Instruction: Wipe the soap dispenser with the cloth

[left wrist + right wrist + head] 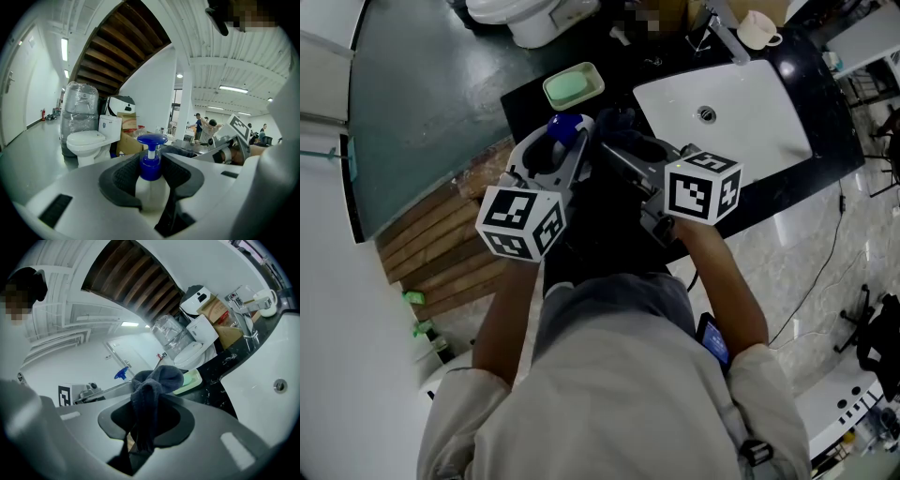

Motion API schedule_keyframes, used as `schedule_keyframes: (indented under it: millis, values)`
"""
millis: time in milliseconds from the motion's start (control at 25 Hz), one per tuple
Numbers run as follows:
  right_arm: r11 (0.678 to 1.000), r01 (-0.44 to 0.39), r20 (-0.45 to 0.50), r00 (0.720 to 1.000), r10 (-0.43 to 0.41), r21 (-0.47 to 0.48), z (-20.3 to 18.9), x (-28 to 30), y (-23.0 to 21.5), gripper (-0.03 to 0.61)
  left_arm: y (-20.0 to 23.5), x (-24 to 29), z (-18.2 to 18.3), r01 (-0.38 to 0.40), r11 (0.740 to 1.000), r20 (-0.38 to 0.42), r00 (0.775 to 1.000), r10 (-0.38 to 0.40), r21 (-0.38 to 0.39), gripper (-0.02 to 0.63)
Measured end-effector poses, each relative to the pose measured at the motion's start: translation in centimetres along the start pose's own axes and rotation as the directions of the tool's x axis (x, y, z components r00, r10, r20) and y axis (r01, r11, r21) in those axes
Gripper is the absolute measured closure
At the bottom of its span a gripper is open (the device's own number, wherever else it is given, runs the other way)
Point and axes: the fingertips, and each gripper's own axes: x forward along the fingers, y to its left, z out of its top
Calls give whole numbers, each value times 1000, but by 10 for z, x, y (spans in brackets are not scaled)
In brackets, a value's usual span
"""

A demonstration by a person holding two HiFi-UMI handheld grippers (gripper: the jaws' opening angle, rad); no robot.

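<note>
The soap dispenser [151,164] is a white bottle with a blue pump, upright between the jaws of my left gripper [151,180], which is shut on its body. In the head view the blue pump [565,127] shows just past the left gripper [555,150], above the black counter's left end. My right gripper [147,420] is shut on a dark grey cloth [152,390], which bunches up out of the jaws. The cloth [617,124] sits just right of the dispenser; whether they touch I cannot tell. The blue pump [121,373] shows to the cloth's left in the right gripper view.
A green soap dish [573,85] lies on the black counter [525,98] behind the dispenser. To the right are a white sink basin [750,122], a tap [727,37] and a cream cup [757,30]. A white toilet [525,19] stands beyond, wooden slats [441,244] at the left.
</note>
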Motion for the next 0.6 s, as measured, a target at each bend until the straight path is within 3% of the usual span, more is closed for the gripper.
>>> schedule_keyframes:
  millis: [600]
  values:
    - [998,50,-71,996,-47,47,-35,7,-26,503,-1,-1,-2,14,1000,-6,1000,-14,14,471]
